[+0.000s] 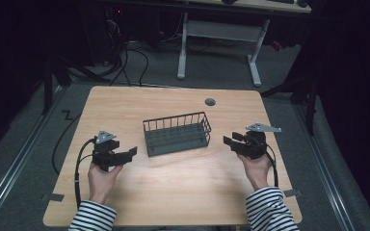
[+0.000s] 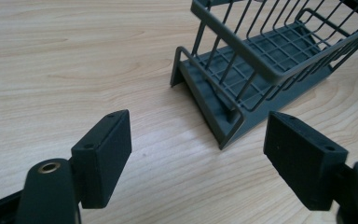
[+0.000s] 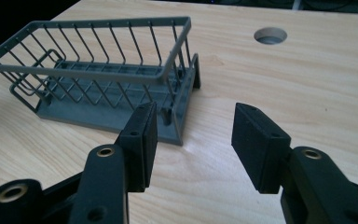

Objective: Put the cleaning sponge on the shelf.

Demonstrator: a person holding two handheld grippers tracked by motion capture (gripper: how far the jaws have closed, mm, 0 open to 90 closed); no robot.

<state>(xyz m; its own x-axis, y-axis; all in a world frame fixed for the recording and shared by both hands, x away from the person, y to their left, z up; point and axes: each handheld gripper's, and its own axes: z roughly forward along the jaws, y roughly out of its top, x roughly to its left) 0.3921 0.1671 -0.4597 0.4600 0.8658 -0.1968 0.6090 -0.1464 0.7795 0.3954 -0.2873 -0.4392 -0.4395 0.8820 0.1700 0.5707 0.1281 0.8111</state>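
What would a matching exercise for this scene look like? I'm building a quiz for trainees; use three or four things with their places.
Things:
1. wire basket
2. left gripper
3. right gripper
4. round hole

Places, by the high view:
A. in the tabletop beyond the basket
B. middle of the table
C. right of the basket, jaws apart
D. left of the basket, jaws apart

Pairs: 1-B, 2-D, 3-C, 4-A

The high view looks down and forward from above the near edge of the table [image 1: 125, 101], taking in its whole top. The left gripper view sits low and close, facing the wire rack's [image 2: 261, 60] end from the table's left side; the right gripper view faces the same wire rack from the right side.
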